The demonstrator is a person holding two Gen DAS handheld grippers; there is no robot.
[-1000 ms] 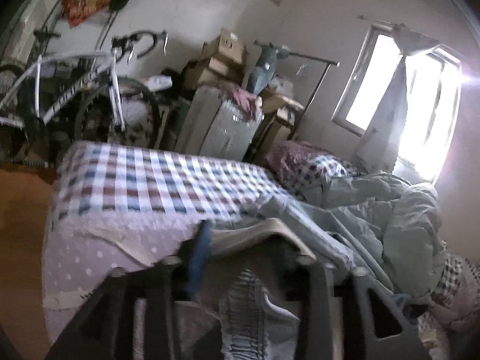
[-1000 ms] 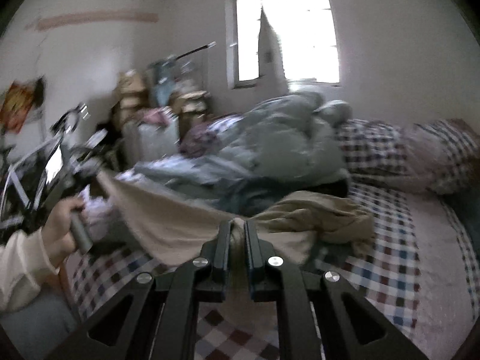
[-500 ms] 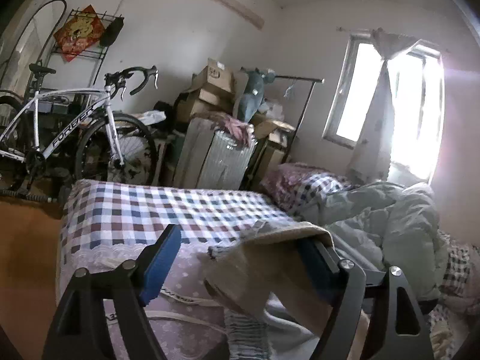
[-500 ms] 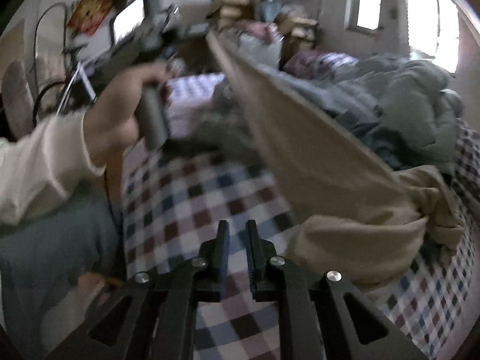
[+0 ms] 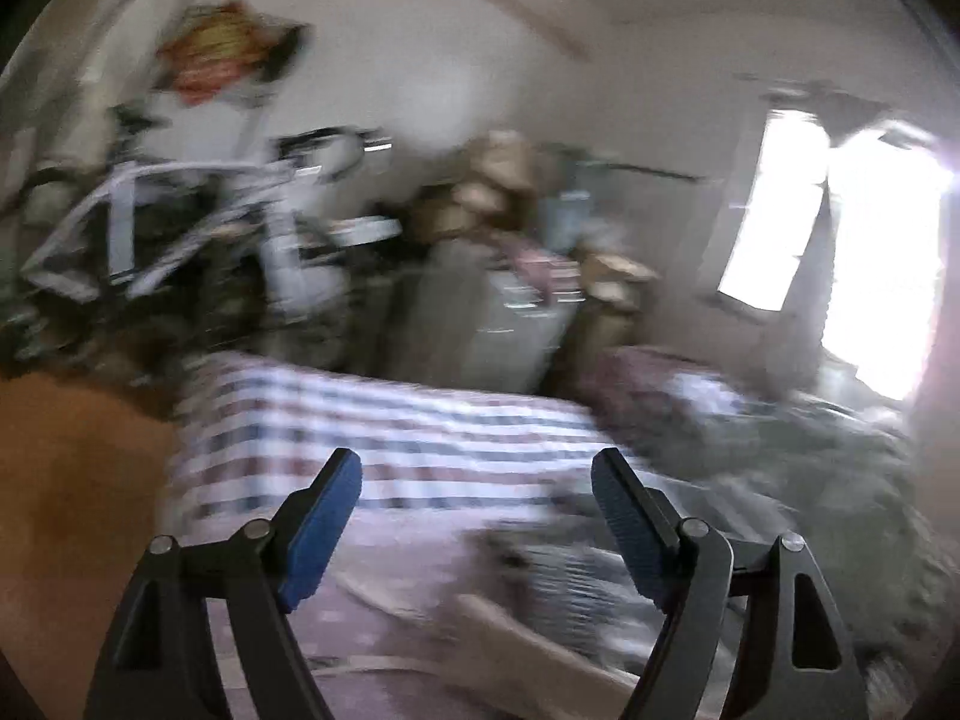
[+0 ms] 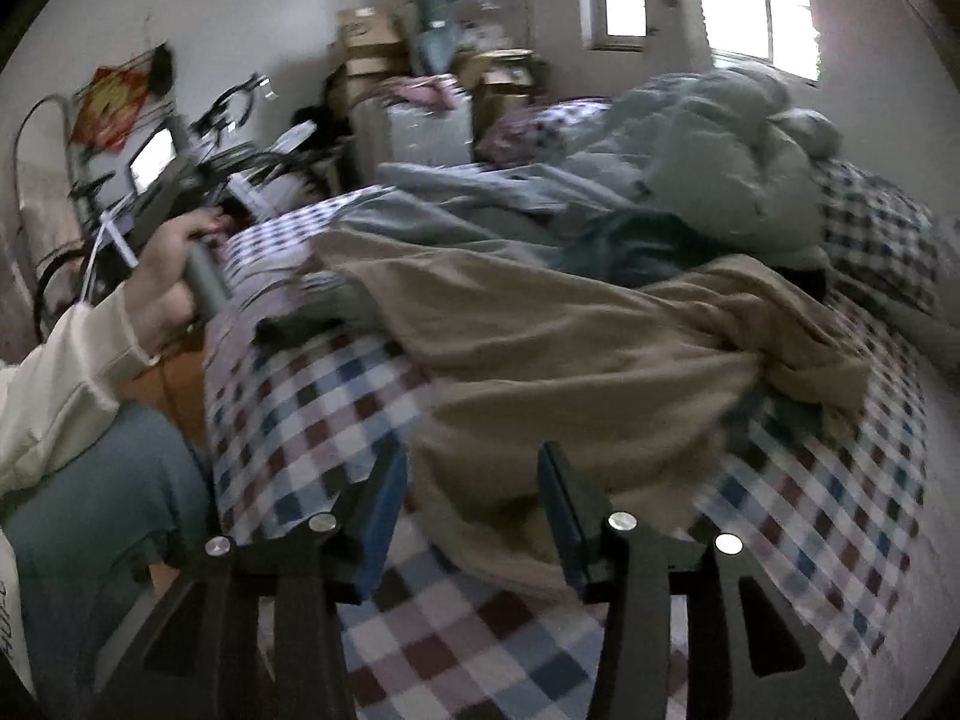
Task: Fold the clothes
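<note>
A tan garment [image 6: 570, 348] lies spread and rumpled across the checked bed sheet [image 6: 312, 420], its far end bunched at the right. My right gripper [image 6: 474, 480] is open and empty, just in front of the garment's near edge. My left gripper [image 5: 477, 480] is open and empty above the bed's corner; its view is blurred by motion. A tan strip of the garment [image 5: 528, 642] shows low between its fingers. In the right wrist view the person's hand [image 6: 174, 264] holds the left gripper's handle at the bed's left side.
A pale green duvet [image 6: 708, 150] and blue-grey clothes [image 6: 480, 198] are heaped at the back of the bed, with checked pillows [image 6: 870, 228] at the right. A bicycle [image 5: 198, 222], boxes [image 5: 492, 180] and a rack stand beyond the bed. A bright window [image 5: 840, 252] is at the right.
Both grippers have opened and let the tan garment go; it has dropped flat onto the bed. The left gripper is swinging fast, blurring its view.
</note>
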